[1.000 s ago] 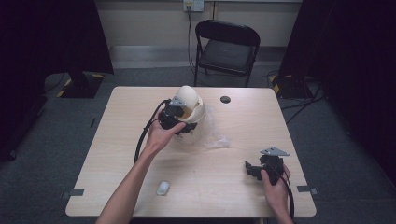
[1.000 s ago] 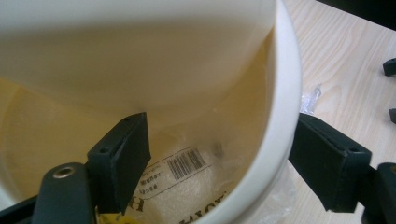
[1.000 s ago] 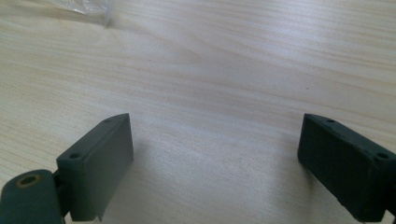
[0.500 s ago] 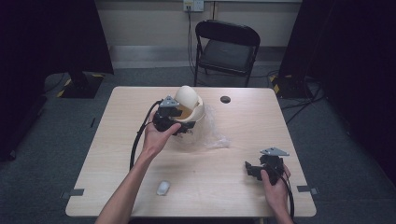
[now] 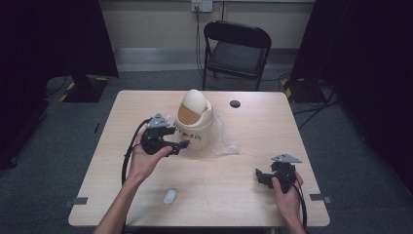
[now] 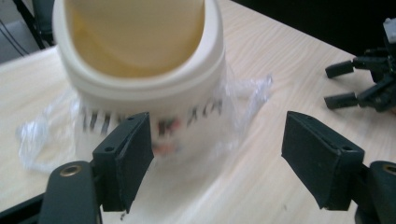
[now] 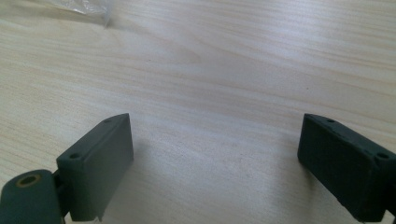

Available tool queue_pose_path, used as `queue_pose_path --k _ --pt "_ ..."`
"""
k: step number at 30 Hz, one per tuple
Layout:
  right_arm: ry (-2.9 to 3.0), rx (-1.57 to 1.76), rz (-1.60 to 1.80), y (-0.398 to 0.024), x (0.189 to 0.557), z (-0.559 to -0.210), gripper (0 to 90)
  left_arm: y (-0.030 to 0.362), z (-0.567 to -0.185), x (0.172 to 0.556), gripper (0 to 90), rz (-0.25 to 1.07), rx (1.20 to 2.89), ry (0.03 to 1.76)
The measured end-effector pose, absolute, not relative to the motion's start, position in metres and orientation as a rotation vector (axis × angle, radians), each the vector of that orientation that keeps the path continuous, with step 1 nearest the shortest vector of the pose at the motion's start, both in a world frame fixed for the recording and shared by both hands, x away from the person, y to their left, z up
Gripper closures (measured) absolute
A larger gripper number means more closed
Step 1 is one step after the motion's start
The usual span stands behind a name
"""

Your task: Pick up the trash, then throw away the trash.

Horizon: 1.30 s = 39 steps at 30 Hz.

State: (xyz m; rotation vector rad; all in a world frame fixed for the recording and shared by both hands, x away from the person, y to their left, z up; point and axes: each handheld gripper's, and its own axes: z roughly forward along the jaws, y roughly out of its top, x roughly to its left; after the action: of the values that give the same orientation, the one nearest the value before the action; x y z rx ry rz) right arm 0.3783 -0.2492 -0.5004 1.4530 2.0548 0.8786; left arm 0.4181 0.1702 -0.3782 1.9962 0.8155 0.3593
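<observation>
Bin (image 5: pixel 195 124): small cream swing-lid desktop bin, upright near the middle of the desk's (image 5: pixel 122 200) far half, standing on a crumpled clear plastic bag (image 5: pixel 226 144). Left tongs (image 5: pixel 176 145) just beside its left wall, empty, gaping moderately wide; in the left gripper view the bin body (image 6: pixel 149 84) sits ahead of the gap, nothing pressed. Right tongs (image 5: pixel 259 176) rest wide apart and empty near the desk's right front corner. We judge the step to be seizing the bin. To do it well, we square the gap on the body below the lid rim, keep off the plastic, close gently. Small white object (image 5: pixel 169 196) near the front edge, black disc (image 5: pixel 235 104) near the far edge: both irrelevant.
</observation>
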Motion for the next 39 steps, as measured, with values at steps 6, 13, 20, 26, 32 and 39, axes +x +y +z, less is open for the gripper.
queue_pose_path --k 6,13,20,26,32,39 --pt "2.056 1.452 0.879 -0.249 0.378 -0.5 9.6 0.191 -0.395 0.398 24.3 0.328 1.966 0.893" --pt "2.055 1.452 0.879 -0.249 0.379 -0.5 9.6 0.195 -0.404 0.375 23.7 0.358 2.038 0.881" --pt "2.055 1.452 0.878 -0.249 0.379 -0.5 9.6 0.204 -0.428 0.354 23.7 0.316 2.069 0.886" --pt "2.054 1.453 0.879 -0.249 0.379 -0.5 9.6 0.204 -0.45 0.337 22.4 0.252 2.107 0.889" --pt "2.054 1.453 0.879 -0.249 0.379 -0.5 9.6 0.206 -0.462 0.327 29.9 0.165 2.145 0.879" --pt "2.055 1.453 0.877 -0.249 0.378 -0.5 9.7 0.205 -0.472 0.305 38.2 0.152 2.182 0.85"
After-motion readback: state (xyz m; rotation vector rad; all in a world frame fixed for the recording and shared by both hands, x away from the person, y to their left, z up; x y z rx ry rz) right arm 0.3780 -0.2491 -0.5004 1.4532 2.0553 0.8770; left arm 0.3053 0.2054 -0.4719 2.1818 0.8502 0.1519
